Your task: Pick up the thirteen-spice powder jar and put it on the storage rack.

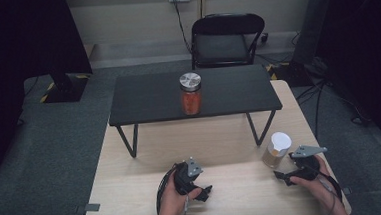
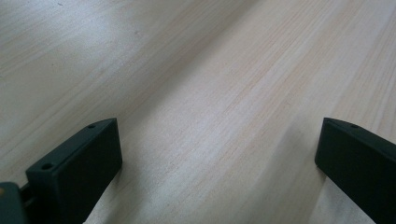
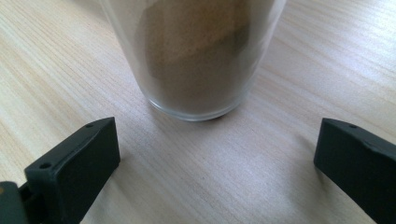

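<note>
A glass jar of brown powder with a white lid stands on the light wooden table at the right. My right gripper sits just in front of it, open. In the right gripper view the jar's base stands close ahead, between and beyond the jaws, apart from them. My left gripper rests near the table's front centre, open, with bare wood between its jaws. A second jar with orange contents and a metal lid stands on the black raised shelf.
The black shelf on thin metal legs spans the table's far half. A black folding chair stands behind the table. A dark stand base sits on the floor at the left, and cables lie at the right.
</note>
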{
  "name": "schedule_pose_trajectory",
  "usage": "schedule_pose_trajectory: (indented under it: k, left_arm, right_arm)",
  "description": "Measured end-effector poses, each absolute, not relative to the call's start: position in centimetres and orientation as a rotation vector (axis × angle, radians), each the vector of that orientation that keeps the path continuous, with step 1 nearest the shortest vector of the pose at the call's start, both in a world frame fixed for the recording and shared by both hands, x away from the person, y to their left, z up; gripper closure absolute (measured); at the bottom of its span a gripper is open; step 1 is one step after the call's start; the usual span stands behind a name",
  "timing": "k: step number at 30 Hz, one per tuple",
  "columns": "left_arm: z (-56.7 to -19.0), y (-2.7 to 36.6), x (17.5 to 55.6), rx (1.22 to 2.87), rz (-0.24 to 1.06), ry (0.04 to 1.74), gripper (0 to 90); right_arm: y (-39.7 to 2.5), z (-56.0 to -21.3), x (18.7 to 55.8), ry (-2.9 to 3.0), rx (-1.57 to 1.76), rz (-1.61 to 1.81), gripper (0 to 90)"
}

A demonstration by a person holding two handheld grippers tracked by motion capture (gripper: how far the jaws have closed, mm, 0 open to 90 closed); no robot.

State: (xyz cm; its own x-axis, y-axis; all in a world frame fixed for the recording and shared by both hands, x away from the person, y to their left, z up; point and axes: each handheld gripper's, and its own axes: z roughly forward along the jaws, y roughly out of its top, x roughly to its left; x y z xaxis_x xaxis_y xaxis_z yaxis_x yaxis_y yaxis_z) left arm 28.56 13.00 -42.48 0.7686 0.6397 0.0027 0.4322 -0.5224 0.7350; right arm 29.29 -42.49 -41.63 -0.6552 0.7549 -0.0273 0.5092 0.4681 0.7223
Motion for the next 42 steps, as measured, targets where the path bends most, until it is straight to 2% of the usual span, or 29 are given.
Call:
schedule_pose_trajectory:
  k: [18,35,42]
  left_arm:
    - [-42.5,13.1,28.6,2.206,0.349,0.789,0.0]
    - [-42.5,13.1,28.6,2.206,0.349,0.789,0.0]
    - [-42.5,13.1,28.6,2.206,0.349,0.789,0.0]
  right_arm:
    - [-42.8,-41.4,29.3,2.391,1.057,1.011,1.4]
    - [-42.3,-39.1,29.5,2.336,1.041,1.073,1.2]
    - [-42.3,-38.7,29.9,2.307,1.026,1.125,5.6]
